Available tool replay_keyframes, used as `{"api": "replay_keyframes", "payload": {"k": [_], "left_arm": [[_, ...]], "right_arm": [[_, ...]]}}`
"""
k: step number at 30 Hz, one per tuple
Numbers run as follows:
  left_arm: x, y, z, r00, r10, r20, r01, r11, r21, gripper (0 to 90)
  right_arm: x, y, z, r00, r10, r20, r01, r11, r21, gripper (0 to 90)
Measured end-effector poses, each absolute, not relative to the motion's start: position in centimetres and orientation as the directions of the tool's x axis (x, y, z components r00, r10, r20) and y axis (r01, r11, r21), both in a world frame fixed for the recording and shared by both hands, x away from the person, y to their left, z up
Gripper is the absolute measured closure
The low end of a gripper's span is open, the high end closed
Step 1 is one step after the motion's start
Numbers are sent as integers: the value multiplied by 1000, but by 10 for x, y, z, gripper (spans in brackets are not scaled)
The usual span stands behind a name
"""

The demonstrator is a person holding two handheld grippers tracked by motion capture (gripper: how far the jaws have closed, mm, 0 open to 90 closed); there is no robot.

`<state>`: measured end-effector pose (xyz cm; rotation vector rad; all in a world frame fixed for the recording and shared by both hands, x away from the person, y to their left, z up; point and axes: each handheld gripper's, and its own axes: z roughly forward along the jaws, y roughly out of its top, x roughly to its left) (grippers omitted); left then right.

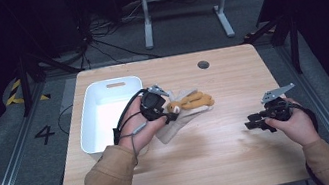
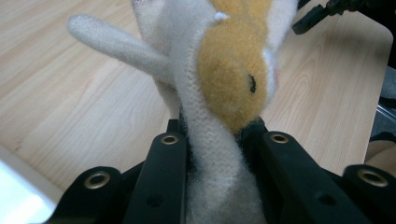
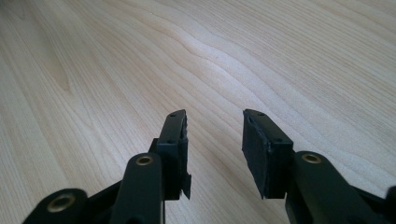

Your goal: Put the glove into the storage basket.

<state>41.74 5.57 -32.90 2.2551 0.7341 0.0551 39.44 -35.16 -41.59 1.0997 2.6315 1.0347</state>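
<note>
A: Item one, my left claw (image 1: 172, 114). Condition?

B: Clamped on the plush toy (image 1: 189, 102), a tan-and-cream soft animal. In the left gripper view the jaws pinch a fold of its cream fabric, with the tan face (image 2: 236, 74) just above them. I judge the grip is set low on the body so the rest can dangle free when lifted.

A: Location of the toy?

B: Near the middle of the surface (image 1: 224, 158), just right of the white bin (image 1: 89, 116). It lies against a pale cloth (image 1: 171, 128); whether the cloth is a separate piece or part of the toy, I cannot tell.

A: Item two, my right claw (image 1: 253, 124)?

B: Jaws parted, nothing between them. The right gripper view has bare wood grain in the gap. It sits well apart from the toy, near the right edge, likely kept clear while the left works.

A: Container entry?

B: One white bin, rectangular, slot handle (image 1: 115, 85) on the far wall. What shows of its interior is empty. Being just beside my left hand (image 1: 138, 126), it looks the probable destination for the toy.
</note>
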Motion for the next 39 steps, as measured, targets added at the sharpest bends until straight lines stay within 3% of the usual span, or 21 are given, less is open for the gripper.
{"api": "replay_keyframes", "payload": {"k": [16,39], "left_arm": [[427,102,-298,781,605,-156,522,-495,695,781],[431,168,-302,618,769,-165,630,-359,688,777]], "right_arm": [[390,-354,-418,-725,669,162,601,501,623,609],[403,-339,-416,-754,636,164,576,520,631,605]]}}
